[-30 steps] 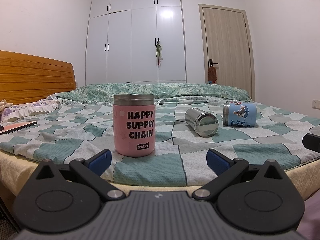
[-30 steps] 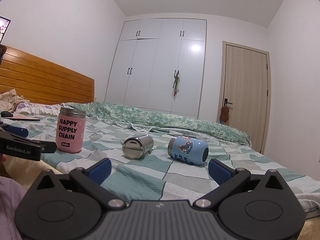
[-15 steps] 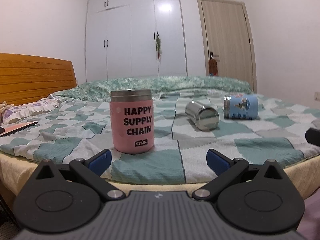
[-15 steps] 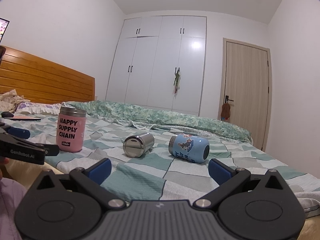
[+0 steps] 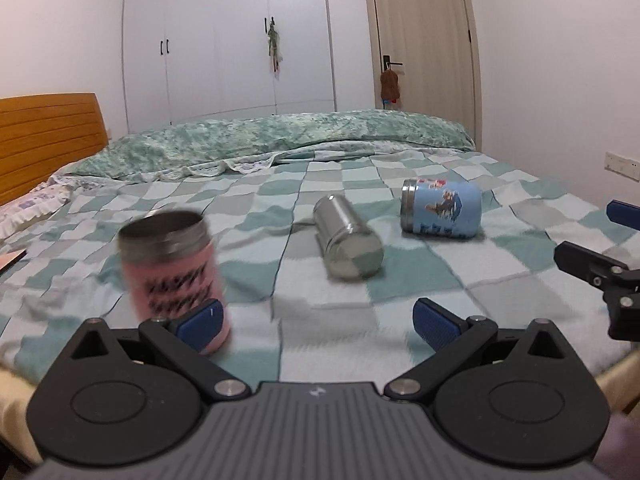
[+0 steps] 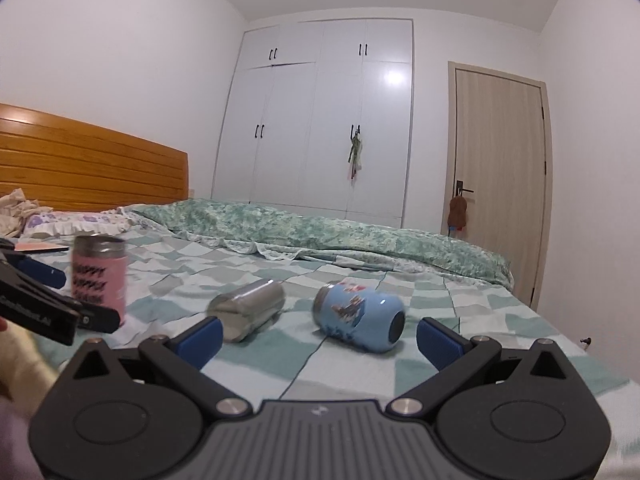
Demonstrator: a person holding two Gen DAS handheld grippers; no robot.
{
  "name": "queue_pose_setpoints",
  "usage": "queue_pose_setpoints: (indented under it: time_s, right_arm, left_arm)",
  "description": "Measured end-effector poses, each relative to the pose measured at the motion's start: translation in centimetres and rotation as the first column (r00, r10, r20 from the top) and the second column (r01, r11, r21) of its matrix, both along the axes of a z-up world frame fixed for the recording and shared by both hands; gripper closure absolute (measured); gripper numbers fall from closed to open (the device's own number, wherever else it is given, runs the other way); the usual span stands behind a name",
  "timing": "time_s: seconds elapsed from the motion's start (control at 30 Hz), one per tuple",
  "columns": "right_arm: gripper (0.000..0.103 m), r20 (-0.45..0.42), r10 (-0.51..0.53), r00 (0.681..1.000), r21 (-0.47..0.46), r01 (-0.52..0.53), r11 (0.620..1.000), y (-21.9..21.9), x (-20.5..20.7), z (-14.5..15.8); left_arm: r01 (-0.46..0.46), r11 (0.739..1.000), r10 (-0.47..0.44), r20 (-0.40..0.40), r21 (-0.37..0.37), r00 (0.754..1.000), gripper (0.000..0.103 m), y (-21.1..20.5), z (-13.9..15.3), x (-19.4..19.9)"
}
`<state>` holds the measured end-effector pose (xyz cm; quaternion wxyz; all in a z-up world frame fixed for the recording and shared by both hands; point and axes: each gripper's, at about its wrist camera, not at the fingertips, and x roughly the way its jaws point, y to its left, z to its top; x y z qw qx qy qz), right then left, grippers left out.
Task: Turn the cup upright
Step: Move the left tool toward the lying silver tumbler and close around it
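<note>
Both grippers hold their blue-padded fingers spread wide, empty: the left gripper (image 5: 316, 318) above the checked green bedspread (image 5: 400, 292), the right gripper (image 6: 318, 338) facing the light-blue printed cup (image 6: 358, 316), lying on its side beside the toppled bare steel cup (image 6: 248, 314). The pink lettered cup (image 5: 174, 272) stands upright.
</note>
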<state>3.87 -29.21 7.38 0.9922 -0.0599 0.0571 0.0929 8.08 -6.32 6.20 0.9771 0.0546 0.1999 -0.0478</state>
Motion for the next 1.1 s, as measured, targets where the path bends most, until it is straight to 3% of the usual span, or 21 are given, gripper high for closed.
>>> queue_pose_setpoints:
  time_s: [0.3, 0.57, 0.73, 0.9, 0.93, 1.0, 1.03, 1.1]
  right_arm:
    - [0.000, -0.052, 0.048, 0.997, -0.064, -0.051, 0.997, -1.5, 8.9, 2.7]
    - [0.000, -0.153, 0.099, 0.983, -0.065, -0.110, 0.992, -2.2, 17.3, 3.1]
    - [0.000, -0.226, 0.135, 0.965, -0.067, -0.154, 0.986, -2.6, 21.4, 2.5]
    - [0.000, -0.262, 0.138, 0.955, -0.053, -0.157, 0.986, -3.2, 23.7, 1.6]
    - [0.000, -0.268, 0.139, 0.953, -0.053, -0.159, 0.986, -3.2, 23.9, 1.4]
    - [0.000, -0.277, 0.143, 0.950, -0.049, -0.163, 0.985, -3.3, 24.1, 1.1]
    - [0.000, -0.281, 0.145, 0.949, -0.049, -0.166, 0.985, -3.2, 24.2, 1.0]
    - [0.000, -0.282, 0.148, 0.948, -0.054, -0.170, 0.984, -3.0, 24.0, 0.9]
  left_arm:
    - [-0.026, 0.999, 0.028, -0.075, 0.034, 0.997, 0.000, -3.3, 3.1, 8.7]
    - [-0.082, 0.991, 0.100, -0.169, 0.108, 0.981, 0.000, -6.0, 2.5, 17.4]
    - [-0.099, 0.987, 0.130, -0.270, 0.124, 0.954, 0.000, -6.8, 0.6, 22.4]
    - [-0.124, 0.981, 0.172, -0.385, 0.146, 0.907, 0.000, -6.9, -1.5, 26.1]
    - [-0.128, 0.981, 0.178, -0.411, 0.148, 0.894, 0.002, -6.8, -1.9, 26.6]
    - [-0.133, 0.981, 0.185, -0.468, 0.144, 0.864, 0.021, -6.5, -2.9, 27.4]
    - [-0.126, 0.985, 0.167, -0.501, 0.115, 0.849, 0.040, -6.3, -3.3, 27.6]
    - [-0.131, 0.986, 0.163, -0.506, 0.098, 0.847, 0.040, -6.1, -3.3, 27.6]
